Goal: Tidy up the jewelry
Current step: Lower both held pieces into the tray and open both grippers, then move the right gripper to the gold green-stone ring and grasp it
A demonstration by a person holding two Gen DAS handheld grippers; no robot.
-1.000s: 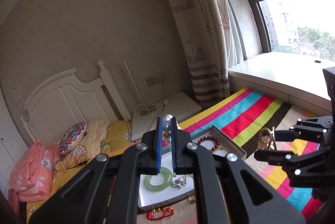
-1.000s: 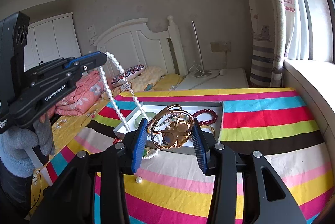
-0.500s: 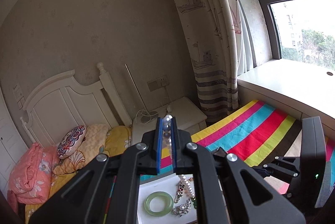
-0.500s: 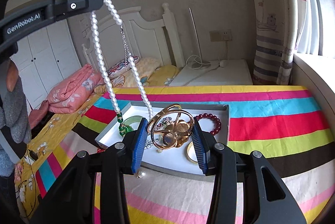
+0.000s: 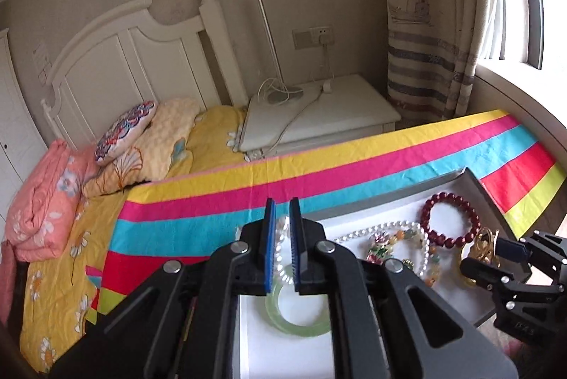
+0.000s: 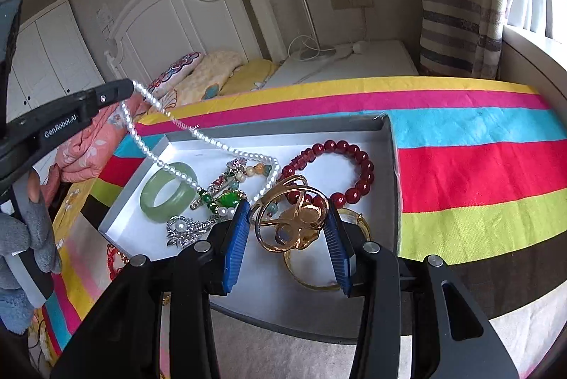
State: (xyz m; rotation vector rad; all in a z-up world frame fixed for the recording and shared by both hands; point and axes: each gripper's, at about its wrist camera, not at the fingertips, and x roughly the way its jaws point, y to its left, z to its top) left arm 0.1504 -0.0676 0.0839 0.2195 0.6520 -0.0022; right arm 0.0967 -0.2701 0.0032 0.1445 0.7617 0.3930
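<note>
Most of the jewelry is already gathered in the white tray (image 6: 248, 294), which lies directly below and ahead of both grippers on the striped cloth (image 6: 478, 166). In it are seen a green jade bangle (image 6: 168, 191) ahead-left of the right gripper (image 6: 288, 233), a dark red bead bracelet (image 6: 333, 170) just beyond its fingertips, a silver brooch (image 6: 186, 232) beside its left finger, a cluster of coloured pieces (image 6: 230, 187) between these, and a plain gold bangle (image 6: 315, 272) underneath it. A gold openwork ornament (image 6: 292, 219) is clamped between the right gripper's blue pads, held just above the tray floor and not yet released. The left gripper (image 5: 281, 249) is closed on one end of the pearl necklace (image 6: 198, 134); the far part of the strand is already resting in the tray, while the near part hangs slack from the fingertips. Judged from this, two pieces remain to be let go, and a red item (image 6: 115, 258) lies outside the tray, left of the right gripper

Compared with half a second earlier, the left gripper has been lowered: the necklace was then hanging high and free above the tray, and it is now draped down into it. The right gripper has been brought closer over the tray with its ornament unchanged
</note>
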